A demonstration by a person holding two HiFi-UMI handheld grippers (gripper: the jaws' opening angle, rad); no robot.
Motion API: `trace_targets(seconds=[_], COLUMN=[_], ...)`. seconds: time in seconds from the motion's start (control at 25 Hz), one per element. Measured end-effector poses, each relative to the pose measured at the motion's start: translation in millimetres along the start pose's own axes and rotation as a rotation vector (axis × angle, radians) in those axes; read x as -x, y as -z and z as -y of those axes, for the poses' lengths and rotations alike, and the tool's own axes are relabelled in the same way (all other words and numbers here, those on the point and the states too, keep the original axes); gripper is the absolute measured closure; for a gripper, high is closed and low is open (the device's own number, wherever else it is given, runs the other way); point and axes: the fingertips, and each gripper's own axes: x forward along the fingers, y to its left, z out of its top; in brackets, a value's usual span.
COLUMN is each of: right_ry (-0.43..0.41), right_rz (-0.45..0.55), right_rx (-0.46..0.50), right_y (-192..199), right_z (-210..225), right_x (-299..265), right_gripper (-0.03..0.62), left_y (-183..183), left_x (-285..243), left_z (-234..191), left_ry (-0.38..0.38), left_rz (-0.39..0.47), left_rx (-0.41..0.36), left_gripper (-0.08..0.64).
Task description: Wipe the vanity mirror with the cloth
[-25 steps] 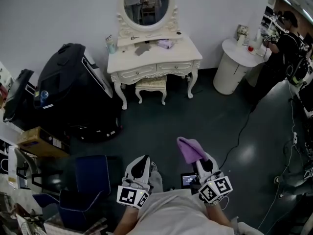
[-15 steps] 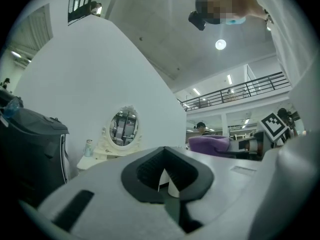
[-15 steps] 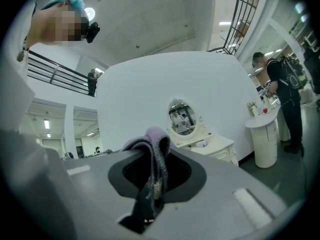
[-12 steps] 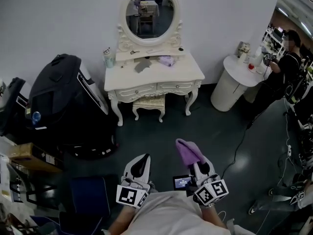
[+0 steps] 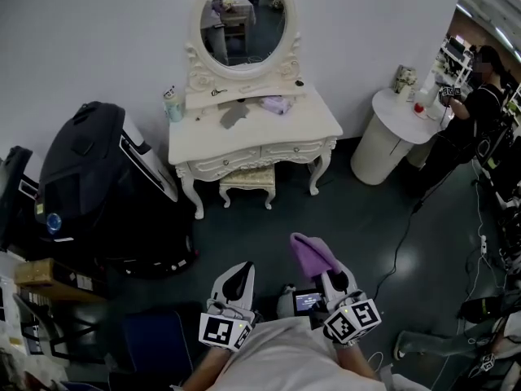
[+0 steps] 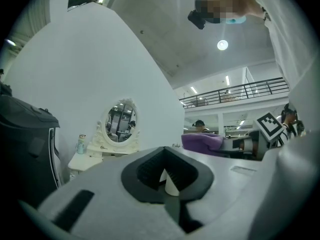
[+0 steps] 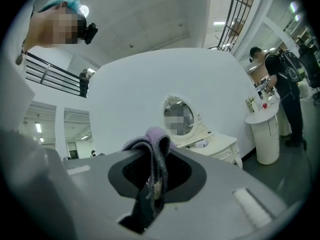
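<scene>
The right tool (image 5: 334, 275) pinches the purple cloth (image 5: 313, 251). A fold of the cloth stands up above the jaw tips, and in the right gripper view the cloth (image 7: 155, 148) hangs down through the closed gap of that tool (image 7: 151, 186). The left tool (image 5: 237, 275) is just beside it on its left. Its jaws are pressed together with nothing between them, as the left gripper view (image 6: 167, 183) shows.

The oval mirror (image 5: 244, 21) is well ahead of both tools, upright at the back of a white surface (image 5: 281, 129) against the wall, and neither tool touches it. A stool (image 5: 247, 181) is tucked under the surface, and a bottle (image 5: 171, 104) stands at its left end. A large black bag (image 5: 89, 177) lies ahead and to the left of the left tool. A round white stand (image 5: 389, 125) is ahead and to the right of the right tool, with a person (image 5: 470, 108) beside it.
</scene>
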Motion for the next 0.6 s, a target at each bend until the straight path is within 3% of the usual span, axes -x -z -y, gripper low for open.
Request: trace_targets(seconds=[0.24,0.6], right_ry=[-0.003,-0.092], right_rz=[-0.036,-0.054], right_rx=[-0.047,-0.019], right_y=[6.9,-32.2], right_z=[28.3,92.7], right_x=[-48.1,-172.1], right_gripper=[0.539,0.538], left_y=[9.3,-10.0], left_x=[-40.1,-149.2], left_z=[-23.1,-78.9], left_ry=[-0.007,-0.079], left_rz=[-0.032,-0.003], left_rx=[-0.003,-0.032], left_gripper=[0.561,0.561])
